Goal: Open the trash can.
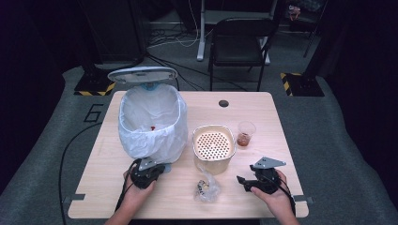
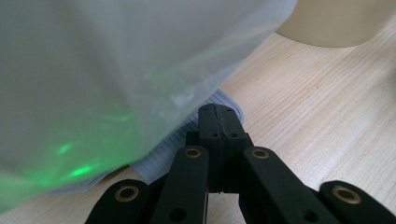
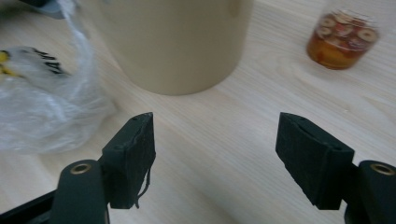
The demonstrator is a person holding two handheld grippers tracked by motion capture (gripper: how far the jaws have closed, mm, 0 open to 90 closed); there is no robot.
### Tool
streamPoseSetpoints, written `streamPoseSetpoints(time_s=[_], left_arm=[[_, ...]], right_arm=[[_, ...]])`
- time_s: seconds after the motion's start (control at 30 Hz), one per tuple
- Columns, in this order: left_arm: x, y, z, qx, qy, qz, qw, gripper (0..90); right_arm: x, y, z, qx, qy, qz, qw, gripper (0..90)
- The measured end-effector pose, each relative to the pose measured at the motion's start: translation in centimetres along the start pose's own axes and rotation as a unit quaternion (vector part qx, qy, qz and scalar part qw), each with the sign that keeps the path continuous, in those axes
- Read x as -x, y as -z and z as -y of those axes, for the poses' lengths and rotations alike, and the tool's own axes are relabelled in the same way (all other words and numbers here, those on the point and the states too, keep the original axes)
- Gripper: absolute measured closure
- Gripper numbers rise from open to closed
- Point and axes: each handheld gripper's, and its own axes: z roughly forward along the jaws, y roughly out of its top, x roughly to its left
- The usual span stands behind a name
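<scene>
While the left gripper sits clenched shut at lower left, against the bag-lined bin, the right gripper at lower right hangs released and empty. Between them on the table lies a crumpled plastic bag (just below the beige perforated container).

Both tongs are matte black. The left tongs have flat linkage arms with brass-ringed pivot holes and small screw recesses in the paired pads. The right tongs carry blocky pads, a loose thread hanging from one, and brass-ringed pivots at the base. In the high view each has a grey three-cornered plate on top and a black cable trailing toward the lower edge of the frame.
</scene>
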Motion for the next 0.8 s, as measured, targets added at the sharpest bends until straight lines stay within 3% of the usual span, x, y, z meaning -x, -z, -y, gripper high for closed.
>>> streamPoseSetpoints(time_s=[0.17, 0.23, 0.3, 0.33, 0.57, 0.7, 0.73, 0.8], left_arm=[[0.0, 0.0, 0.0, 0.0, 0.0, 0.0, 1.0, 90.0], [0.0, 0.0, 0.0, -0.001, 0.0, 0.0, 1.0, 90.0], [0.0, 0.0, 0.0, 0.0, 0.0, 0.0, 1.0, 90.0], [0.0, 0.0, 0.0, 0.0, 0.0, -0.001, 1.0, 90.0], [0.0, 0.0, 0.0, 0.0, 0.0, -0.001, 1.0, 90.0], [0.0, 0.0, 0.0, 0.0, 0.0, -0.002, 1.0, 90.0], [0.0, 0.0, 0.0, -0.001, 0.0, -0.003, 1.0, 90.0], [0.0, 0.0, 0.0, -0.001, 0.001, -0.003, 1.0, 90.0]], right_arm=[[-1.3, -0.2, -0.1, 0.007, 0.011, -0.03, 0.9995, 22.7], [-2.3, -0.4, -0.4, 0.009, 0.021, -0.052, 0.9984, 20.6], [-2.6, -0.5, -0.5, 0.011, 0.022, -0.054, 0.9982, 20.4], [-3.1, -0.6, -0.7, 0.01, 0.034, -0.067, 0.9971, 20.4], [-4.6, -1.2, -1.2, 0.008, 0.061, -0.087, 0.9943, 20.4], [-5.4, -1.7, -1.6, 0.01, 0.072, -0.103, 0.992, 24.3], [-6.0, -1.9, -1.9, 0.011, 0.081, -0.118, 0.9896, 27.6], [-6.4, -2.1, -2.2, 0.013, 0.092, -0.125, 0.9878, 28.3]])
